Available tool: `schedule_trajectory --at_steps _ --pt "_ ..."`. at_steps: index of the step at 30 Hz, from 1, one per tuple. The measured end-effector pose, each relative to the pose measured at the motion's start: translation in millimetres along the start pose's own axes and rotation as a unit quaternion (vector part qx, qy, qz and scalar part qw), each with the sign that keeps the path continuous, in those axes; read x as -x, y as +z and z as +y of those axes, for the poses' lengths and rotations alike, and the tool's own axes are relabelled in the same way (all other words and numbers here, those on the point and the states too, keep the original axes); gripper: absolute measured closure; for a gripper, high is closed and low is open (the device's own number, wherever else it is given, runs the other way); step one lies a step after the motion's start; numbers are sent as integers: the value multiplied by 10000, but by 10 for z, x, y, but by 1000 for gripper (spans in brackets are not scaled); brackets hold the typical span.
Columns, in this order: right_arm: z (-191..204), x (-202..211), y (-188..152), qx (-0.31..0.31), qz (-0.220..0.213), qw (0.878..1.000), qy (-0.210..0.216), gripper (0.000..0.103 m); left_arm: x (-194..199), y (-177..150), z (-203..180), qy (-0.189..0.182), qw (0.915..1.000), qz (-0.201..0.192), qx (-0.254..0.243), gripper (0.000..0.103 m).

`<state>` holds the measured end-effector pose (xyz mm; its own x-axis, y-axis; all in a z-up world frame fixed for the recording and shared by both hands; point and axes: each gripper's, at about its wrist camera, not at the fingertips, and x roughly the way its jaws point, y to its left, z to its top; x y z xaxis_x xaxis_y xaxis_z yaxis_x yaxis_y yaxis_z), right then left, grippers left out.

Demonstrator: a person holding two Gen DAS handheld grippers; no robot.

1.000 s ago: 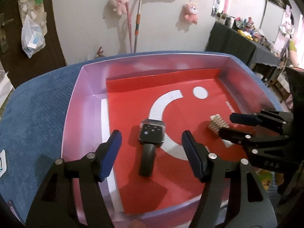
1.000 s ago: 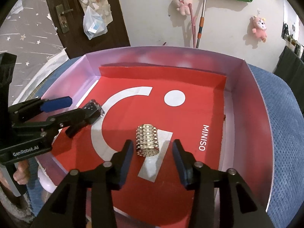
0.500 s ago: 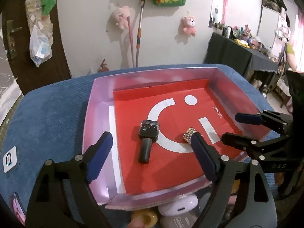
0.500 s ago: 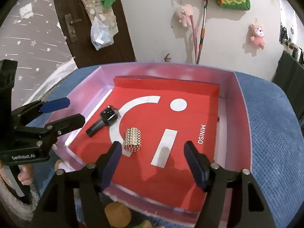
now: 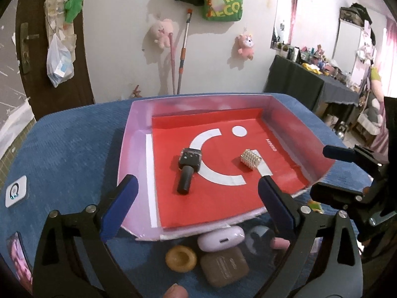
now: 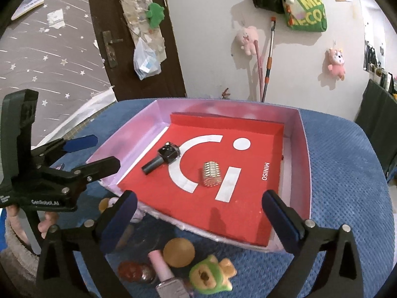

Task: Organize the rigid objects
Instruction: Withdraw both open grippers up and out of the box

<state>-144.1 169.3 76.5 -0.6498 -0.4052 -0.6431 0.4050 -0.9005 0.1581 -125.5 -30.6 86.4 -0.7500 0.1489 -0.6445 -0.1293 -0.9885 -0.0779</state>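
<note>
Left gripper (image 5: 196, 198): jaws spread wide, having just been opening, nothing between the pads and nothing held. Right gripper (image 6: 198, 213): jaws likewise spread wide, just opened, empty.

Ahead of both grippers a shallow box (image 5: 134, 134) with pale pink walls and a red liner sits on a blue cloth surface (image 5: 69, 154). Two items lie loose on the liner, apart from each other. The watch (image 5: 189, 167), black with a square face and one strap end showing, lies ahead of the left gripper, nearer its left finger. The silver beaded roll (image 5: 250, 159) lies ahead and toward that gripper's right finger. From the right gripper, the watch (image 6: 162, 161) sits ahead to the left and the beaded roll (image 6: 211, 174) ahead near centre. Neither item touches a gripper.

Below the fingertips, outside the near wall of the box, loose items are crowded on the cloth: a lilac earbud case (image 5: 220, 238), a brown case (image 5: 223, 264), a tan round cap (image 5: 181, 258), a green and tan toy figure (image 6: 211, 275) and a pink nail polish bottle (image 6: 166, 273).

The right gripper (image 5: 352, 173) appears at the right edge of the left view, beside the box.
</note>
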Motion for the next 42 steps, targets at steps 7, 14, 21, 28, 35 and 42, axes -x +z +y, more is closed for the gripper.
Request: schedule_trajectory --at_steps 7,14,21,28,35,42 --pt "114 217 -155 96 -253 9996 55 0 104 -113 -67 45 10000 -11 5 4" --pt "244 380 -378 229 -419 9989 8 0 205 -253 -148 60 10000 -28 6 4" --pt "371 425 -599 402 -434 9981 -153 0 265 -397 -286 156 9997 4 -202 4" --pt "448 491 -763 485 -495 9974 -186 0 310 -547 -323 162 9997 73 -182 4" --pt "386 542 -880 180 -502 9986 -44 0 283 -722 -238 21 9994 327 91 4" --pt "422 483 -1018 133 -312 9994 78 8 199 -879 -184 136 9975 625 306 4"
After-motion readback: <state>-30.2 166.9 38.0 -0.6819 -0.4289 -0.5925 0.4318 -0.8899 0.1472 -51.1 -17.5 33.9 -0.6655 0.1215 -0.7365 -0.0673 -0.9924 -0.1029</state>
